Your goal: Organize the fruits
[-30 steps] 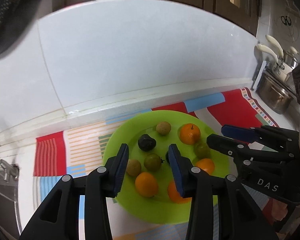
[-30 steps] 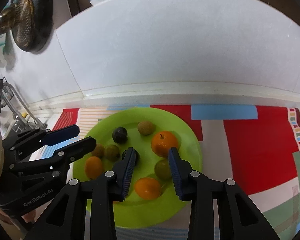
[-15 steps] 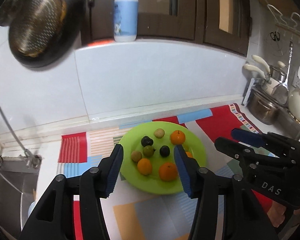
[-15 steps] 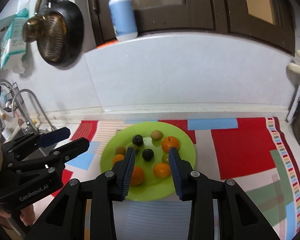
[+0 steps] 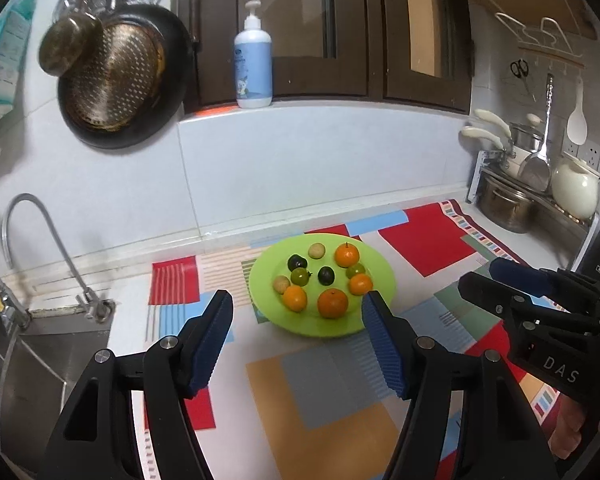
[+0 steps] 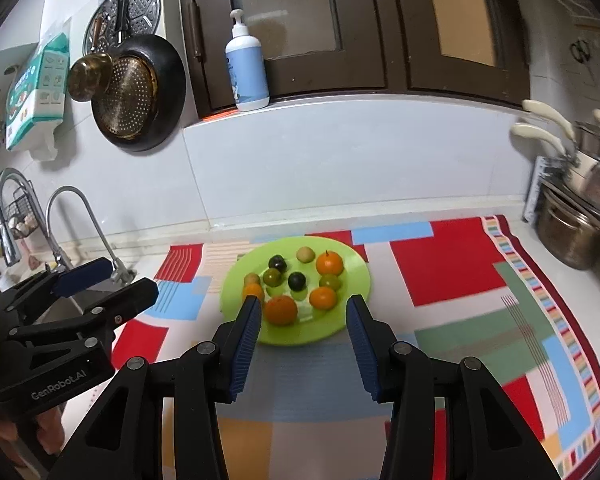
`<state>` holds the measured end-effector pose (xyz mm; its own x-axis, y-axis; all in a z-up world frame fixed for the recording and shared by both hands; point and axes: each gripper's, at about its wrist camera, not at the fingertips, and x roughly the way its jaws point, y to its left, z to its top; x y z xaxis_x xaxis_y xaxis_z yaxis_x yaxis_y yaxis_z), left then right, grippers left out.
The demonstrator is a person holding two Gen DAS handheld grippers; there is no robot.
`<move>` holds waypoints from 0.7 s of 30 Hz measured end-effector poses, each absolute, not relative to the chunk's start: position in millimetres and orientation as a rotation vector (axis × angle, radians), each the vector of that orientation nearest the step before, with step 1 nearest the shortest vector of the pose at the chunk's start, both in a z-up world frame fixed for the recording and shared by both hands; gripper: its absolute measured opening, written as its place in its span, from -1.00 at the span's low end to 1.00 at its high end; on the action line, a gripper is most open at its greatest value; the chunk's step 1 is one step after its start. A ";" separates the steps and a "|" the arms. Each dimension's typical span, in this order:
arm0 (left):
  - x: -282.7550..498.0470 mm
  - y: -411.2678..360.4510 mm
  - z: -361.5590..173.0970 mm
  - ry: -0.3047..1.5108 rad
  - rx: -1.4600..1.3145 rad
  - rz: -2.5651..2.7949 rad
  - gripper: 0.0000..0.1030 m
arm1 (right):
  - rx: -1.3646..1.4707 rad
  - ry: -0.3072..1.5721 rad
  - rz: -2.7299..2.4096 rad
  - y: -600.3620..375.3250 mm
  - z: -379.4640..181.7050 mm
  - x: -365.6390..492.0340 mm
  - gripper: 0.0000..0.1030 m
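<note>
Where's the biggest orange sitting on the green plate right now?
In both wrist views the biggest orange lies at the green plate's near edge, between two smaller oranges, just beyond the open right gripper.

In the right wrist view, the right finger covers part of 1 orange; pots at the right edge are blurred and cut off.
</note>
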<state>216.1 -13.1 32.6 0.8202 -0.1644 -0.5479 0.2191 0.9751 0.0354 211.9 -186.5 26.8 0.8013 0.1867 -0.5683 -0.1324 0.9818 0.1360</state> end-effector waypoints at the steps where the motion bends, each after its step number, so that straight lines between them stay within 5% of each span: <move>1: 210.9 -12.9 34.1 0.571 0.095 -0.203 0.30 | 0.091 0.617 0.172 -186.4 27.7 207.4 -0.12; 21: 79.2 -22.4 53.0 0.506 0.048 -0.081 0.59 | 0.038 0.584 0.246 -206.3 52.0 97.0 -0.08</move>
